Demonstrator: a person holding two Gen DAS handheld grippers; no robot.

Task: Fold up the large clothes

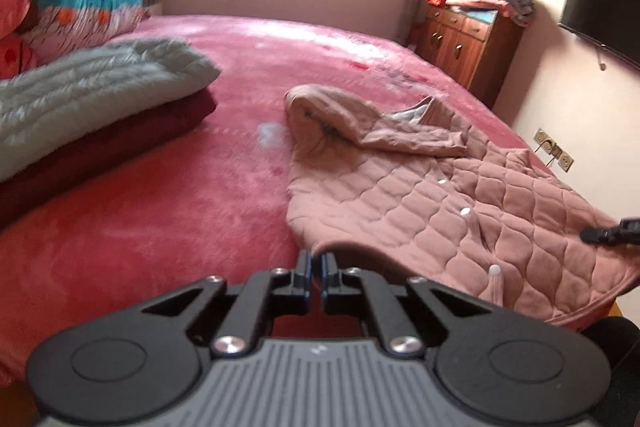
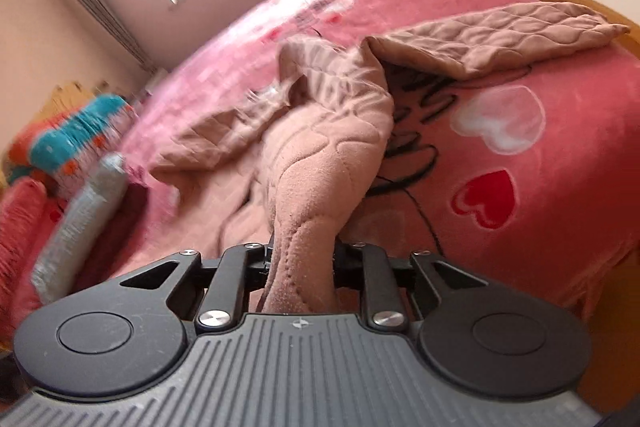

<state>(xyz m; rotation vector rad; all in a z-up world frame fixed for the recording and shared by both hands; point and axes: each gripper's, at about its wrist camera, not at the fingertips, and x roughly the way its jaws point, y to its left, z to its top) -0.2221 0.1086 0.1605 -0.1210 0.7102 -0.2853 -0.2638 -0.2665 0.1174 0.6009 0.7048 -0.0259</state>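
Quilted pink fabric, the jacket (image 1: 460,195), lay spread on the bed (image 1: 180,227) with its snaps up, its hem at the bed's near edge and its hood end bunched toward the bed's middle. Beside the jacket, farther along the bed, sat a stack of folded quilts (image 1: 80,107). The left gripper (image 1: 316,267) had its jaws pressed together right at the jacket's near hem corner; cloth seemed pinched there, though the jaw tips hid the contact. The right gripper (image 2: 302,267) had narrow jaws clamped on a thick roll of the jacket's edge (image 2: 320,195), which rose off the bed. Probably both held the hem to carry it over toward the hood for a fold. Both grippers angled downward toward the bed.
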